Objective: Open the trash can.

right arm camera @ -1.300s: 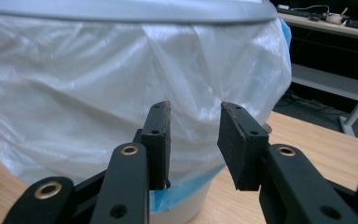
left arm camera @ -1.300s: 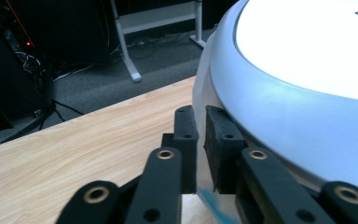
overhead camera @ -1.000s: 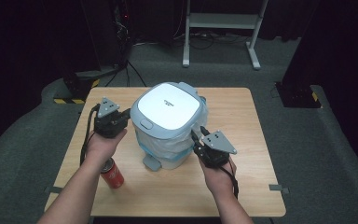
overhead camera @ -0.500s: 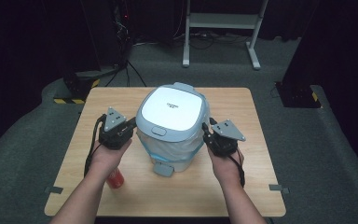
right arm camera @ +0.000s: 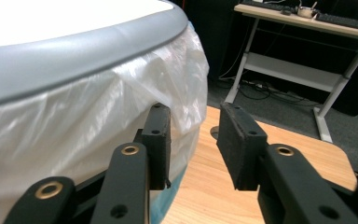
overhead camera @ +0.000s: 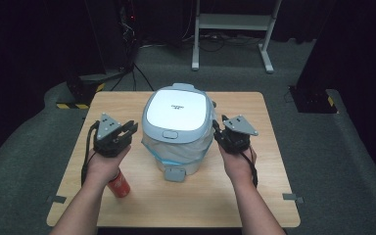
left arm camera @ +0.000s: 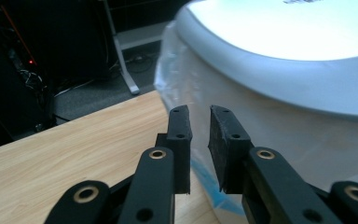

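Observation:
A bin with a white and grey lid (overhead camera: 176,113) and a clear plastic liner (overhead camera: 176,149) stands mid-table. My left gripper (overhead camera: 131,129) sits at the bin's left side. Its jaws have just been opening, and a narrow gap with nothing in it shows between the pads (left arm camera: 200,126). The liner (left arm camera: 270,140) lies just beyond them. My right gripper (overhead camera: 216,132) is at the bin's right side. Its jaws have also just been opening and hold nothing (right arm camera: 193,126), while the crinkled liner (right arm camera: 98,116) hangs beside its left pad.
A red can (overhead camera: 119,184) lies by the left forearm near the front left of the wooden table (overhead camera: 254,196). A grey pedal (overhead camera: 175,174) juts from the bin's front. Dark floor, cables and a white desk frame (overhead camera: 235,29) lie beyond the table.
The right gripper has moved away from the person along the bin's right side. The left gripper shifted slightly beside the bin's left side and its jaws have parted. The left forearm now covers part of the can.

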Demonstrator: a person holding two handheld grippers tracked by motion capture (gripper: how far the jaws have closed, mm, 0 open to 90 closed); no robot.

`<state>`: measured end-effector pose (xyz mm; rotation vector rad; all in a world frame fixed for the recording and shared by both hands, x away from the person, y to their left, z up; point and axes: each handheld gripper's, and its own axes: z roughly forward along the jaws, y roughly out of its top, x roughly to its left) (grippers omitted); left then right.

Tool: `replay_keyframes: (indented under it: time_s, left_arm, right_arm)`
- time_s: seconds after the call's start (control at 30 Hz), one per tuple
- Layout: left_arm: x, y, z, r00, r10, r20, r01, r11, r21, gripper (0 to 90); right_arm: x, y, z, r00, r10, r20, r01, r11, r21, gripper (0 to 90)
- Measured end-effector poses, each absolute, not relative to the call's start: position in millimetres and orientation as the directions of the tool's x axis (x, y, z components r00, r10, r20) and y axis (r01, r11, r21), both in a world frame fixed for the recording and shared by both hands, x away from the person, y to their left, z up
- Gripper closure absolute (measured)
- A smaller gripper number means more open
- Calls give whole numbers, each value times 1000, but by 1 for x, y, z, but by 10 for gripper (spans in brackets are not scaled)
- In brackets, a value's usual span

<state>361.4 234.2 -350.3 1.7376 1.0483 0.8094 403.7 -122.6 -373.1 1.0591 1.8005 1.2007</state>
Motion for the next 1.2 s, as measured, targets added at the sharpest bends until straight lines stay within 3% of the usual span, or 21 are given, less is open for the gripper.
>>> replay_keyframes:
  time_s: [0.33,0.7,0.93,1.2]
  left_arm:
    - [343,281,-363,353,935,23,290,-132,948,749]
    - [319,321,-399,303,953,-24,332,-82,940,750]
    - [301,333,-419,286,958,-26,353,-80,932,733]
    - [276,337,-429,305,951,-53,337,-56,940,650]
  right_arm:
    - [374,-147,-402,-377,920,-108,281,225,933,594]
    - [358,-166,-469,-348,935,-64,443,224,868,565]
    - [354,-165,-482,-361,929,-77,474,254,843,560]
    - [353,-159,-493,-379,921,-87,503,284,816,561]
